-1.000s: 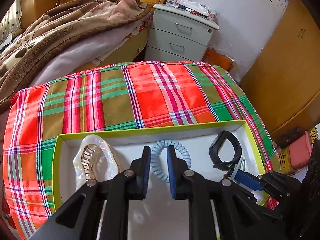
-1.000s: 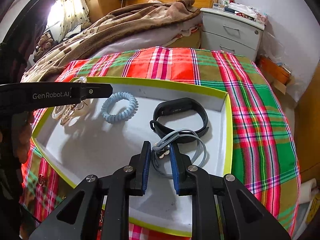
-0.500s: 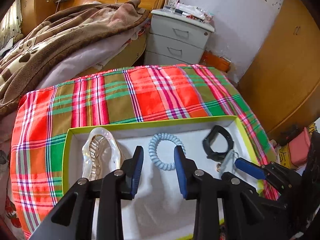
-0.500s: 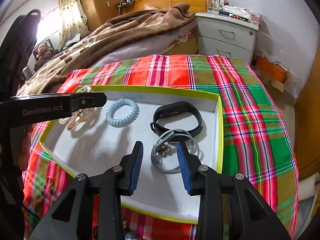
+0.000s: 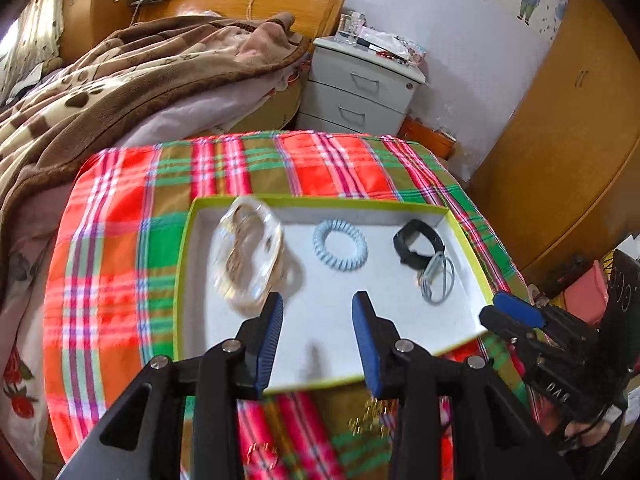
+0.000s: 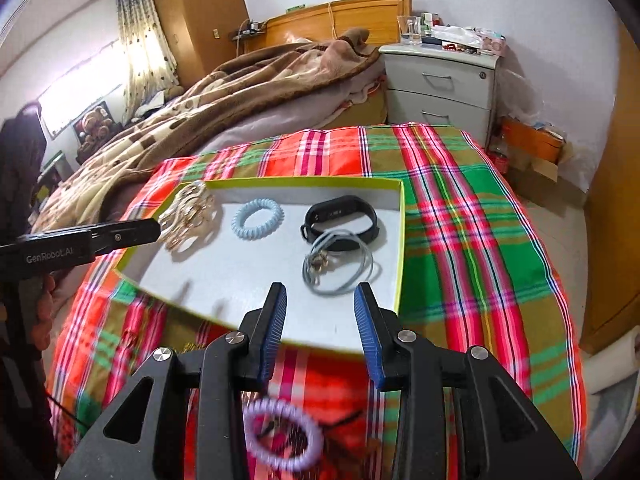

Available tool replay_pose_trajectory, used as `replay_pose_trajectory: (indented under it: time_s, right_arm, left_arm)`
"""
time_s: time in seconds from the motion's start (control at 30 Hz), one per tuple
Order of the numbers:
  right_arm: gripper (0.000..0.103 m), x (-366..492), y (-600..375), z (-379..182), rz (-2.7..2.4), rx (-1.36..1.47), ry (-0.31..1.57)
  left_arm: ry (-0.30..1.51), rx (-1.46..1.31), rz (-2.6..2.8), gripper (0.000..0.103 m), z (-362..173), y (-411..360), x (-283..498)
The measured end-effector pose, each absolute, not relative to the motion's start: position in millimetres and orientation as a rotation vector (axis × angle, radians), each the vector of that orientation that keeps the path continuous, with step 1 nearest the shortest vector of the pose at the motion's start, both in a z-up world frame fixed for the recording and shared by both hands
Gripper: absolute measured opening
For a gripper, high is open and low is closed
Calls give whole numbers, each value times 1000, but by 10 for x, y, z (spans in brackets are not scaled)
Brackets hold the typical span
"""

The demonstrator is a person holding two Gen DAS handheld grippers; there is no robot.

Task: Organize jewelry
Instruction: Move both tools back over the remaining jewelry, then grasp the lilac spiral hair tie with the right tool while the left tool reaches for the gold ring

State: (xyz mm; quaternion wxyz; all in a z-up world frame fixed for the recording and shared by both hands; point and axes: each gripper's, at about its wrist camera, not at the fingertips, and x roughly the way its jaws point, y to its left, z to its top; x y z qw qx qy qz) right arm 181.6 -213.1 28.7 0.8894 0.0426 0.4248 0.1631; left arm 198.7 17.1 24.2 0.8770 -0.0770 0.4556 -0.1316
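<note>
A white box with a lime rim (image 5: 188,248) (image 6: 401,240) lies on the plaid cloth. It holds a pearly bangle with a gold chain (image 5: 248,256) (image 6: 188,220), a light blue coil tie (image 5: 340,245) (image 6: 258,219), a black wristband (image 5: 418,242) (image 6: 340,220) and a grey cord bracelet (image 5: 438,278) (image 6: 338,266). My left gripper (image 5: 318,316) is open and empty above the box's near part. My right gripper (image 6: 320,308) is open and empty above the box's near edge. A purple coil tie (image 6: 284,434) lies on the cloth below it. Gold pieces (image 5: 368,416) lie in front of the box.
The plaid-covered table (image 6: 460,216) stands next to a bed with a brown blanket (image 5: 120,80). A grey nightstand (image 6: 440,80) and wooden wardrobe (image 5: 568,128) stand behind. The right gripper's finger shows at the box's right corner in the left wrist view (image 5: 516,310).
Both grippers opened wide and drew back and up from the box. The grey cord bracelet and blue coil tie stay in the box. The purple tie came into view.
</note>
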Motion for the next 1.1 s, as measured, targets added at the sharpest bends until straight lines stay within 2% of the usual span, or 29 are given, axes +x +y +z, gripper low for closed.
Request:
replay_pose_trajectory:
  time_s: [0.23, 0.5, 0.6, 0.8, 1.0, 1.03, 1.07, 1.1]
  right_arm:
    - [36, 1580, -2224, 186, 433, 150, 895]
    - [36, 1396, -2144, 77, 496, 73, 921]
    - [36, 1375, -2130, 20, 509, 67, 940]
    - [36, 1338, -2072, -6, 507, 7, 946]
    - [36, 1312, -2051, -28, 479, -27, 949]
    - [33, 1310, -2049, -30, 468, -35, 949]
    - [24, 1307, -2047, -29, 456, -43, 946]
    - [22, 1302, -2048, -28, 444, -53, 944]
  left_arm:
    - [961, -206, -252, 39, 162, 397, 1637]
    - [977, -232, -252, 40, 37, 557, 1320]
    - [982, -263, -271, 46, 3, 611, 1225]
    - [993, -258, -232, 49, -55, 683, 1074]
    - [1023, -238, -214, 49, -132, 708, 958]
    - [1026, -240, -217, 49, -137, 708, 938]
    - [1026, -241, -223, 49, -139, 704, 923]
    - [1027, -242, -228, 49, -142, 700, 909]
